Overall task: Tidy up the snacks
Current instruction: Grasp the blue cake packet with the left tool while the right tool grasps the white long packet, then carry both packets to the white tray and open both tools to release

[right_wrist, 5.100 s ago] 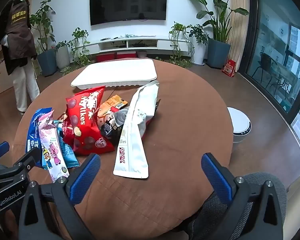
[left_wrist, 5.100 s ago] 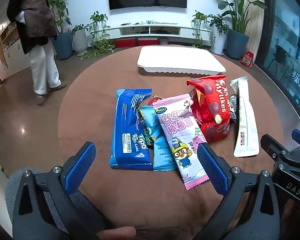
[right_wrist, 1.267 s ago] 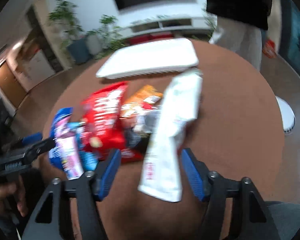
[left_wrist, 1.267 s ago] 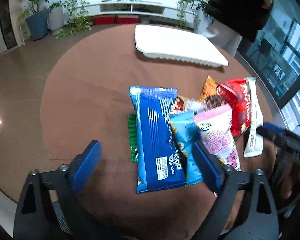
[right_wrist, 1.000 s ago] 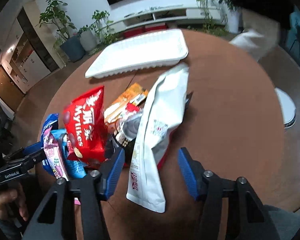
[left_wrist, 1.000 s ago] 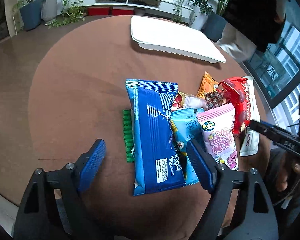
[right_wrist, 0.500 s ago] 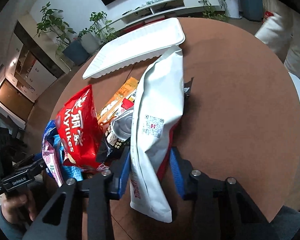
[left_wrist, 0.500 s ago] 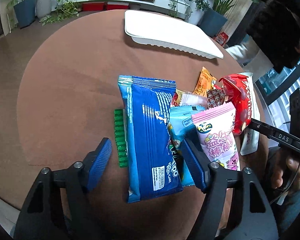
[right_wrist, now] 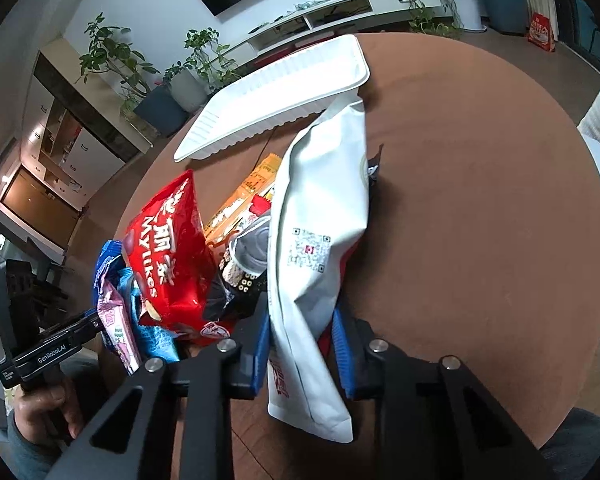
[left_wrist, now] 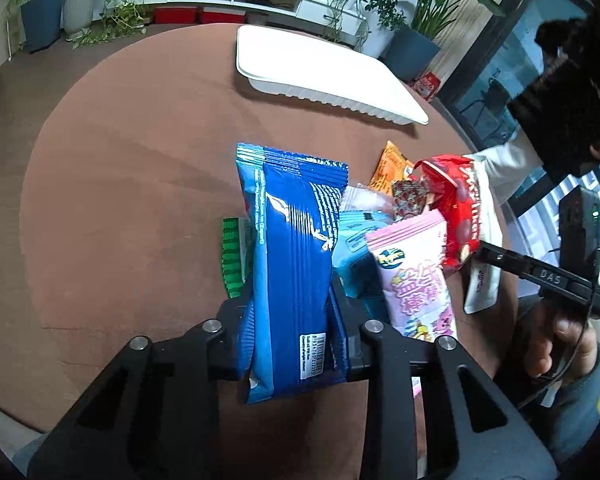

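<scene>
My left gripper is shut on a dark blue roll-cake packet, pinching its near half. Beside it lie a pink cartoon packet, a light blue packet, a red Mylikes bag and an orange packet. My right gripper is shut on a long white pouch, gripping its lower part. The red Mylikes bag and an orange packet lie left of it. A white tray shows at the far side of the table in the left wrist view and in the right wrist view.
The round brown table carries the snack pile at its near side. A green strip sticks out under the blue packet. The other gripper's handle is at the right. A person in dark clothes stands at the far right.
Both grippers have moved in and closed: the left on the blue packet, the right on the white pouch. The person at the back has moved right.
</scene>
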### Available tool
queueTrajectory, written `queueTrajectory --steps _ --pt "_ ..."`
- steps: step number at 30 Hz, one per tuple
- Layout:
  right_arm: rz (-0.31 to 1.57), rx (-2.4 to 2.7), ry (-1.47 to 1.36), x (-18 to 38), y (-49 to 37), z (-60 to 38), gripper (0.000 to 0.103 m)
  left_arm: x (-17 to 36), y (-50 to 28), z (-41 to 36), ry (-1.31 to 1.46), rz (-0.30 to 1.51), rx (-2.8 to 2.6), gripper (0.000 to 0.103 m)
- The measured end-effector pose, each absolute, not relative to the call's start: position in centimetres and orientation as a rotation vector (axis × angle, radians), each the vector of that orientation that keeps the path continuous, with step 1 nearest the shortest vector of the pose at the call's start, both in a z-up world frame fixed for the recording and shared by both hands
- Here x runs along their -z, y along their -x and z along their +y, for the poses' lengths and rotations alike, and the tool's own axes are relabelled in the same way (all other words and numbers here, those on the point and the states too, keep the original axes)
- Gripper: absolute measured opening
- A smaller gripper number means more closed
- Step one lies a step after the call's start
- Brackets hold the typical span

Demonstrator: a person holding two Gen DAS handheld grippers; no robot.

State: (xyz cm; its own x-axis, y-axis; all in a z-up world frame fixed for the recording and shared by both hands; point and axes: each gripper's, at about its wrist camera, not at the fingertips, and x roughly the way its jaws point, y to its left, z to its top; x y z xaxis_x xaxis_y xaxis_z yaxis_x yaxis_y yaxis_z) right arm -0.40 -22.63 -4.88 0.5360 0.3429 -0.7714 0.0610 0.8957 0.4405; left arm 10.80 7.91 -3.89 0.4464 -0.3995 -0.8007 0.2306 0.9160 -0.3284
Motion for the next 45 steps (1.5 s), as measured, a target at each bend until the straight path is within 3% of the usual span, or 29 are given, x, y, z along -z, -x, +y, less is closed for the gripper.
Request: queueTrajectory --steps 20,31,40,45 --pt "0.879 -0.132 -0.432 2.5 2.0 -23.2 0.028 1.1 -9.5 10.1 0.230 0.966 0.417 0.026" --pt "0.811 -0.125 -0.442 -0.3 1.6 -24.6 0.028 -3.3 -13.4 10.5 0.217 0.866 0.461 0.026" --pt "0.721 -0.137 -0.379 -6.3 -6.5 -26.5 0.028 -7.2 -21.8 7.9 0.200 0.836 0.520 0.026" --pt "0.783 -0.191 -0.356 -6.1 -13.7 -25.8 0.028 -7.4 -28.2 5.8 0.160 0.912 0.526 0.026"
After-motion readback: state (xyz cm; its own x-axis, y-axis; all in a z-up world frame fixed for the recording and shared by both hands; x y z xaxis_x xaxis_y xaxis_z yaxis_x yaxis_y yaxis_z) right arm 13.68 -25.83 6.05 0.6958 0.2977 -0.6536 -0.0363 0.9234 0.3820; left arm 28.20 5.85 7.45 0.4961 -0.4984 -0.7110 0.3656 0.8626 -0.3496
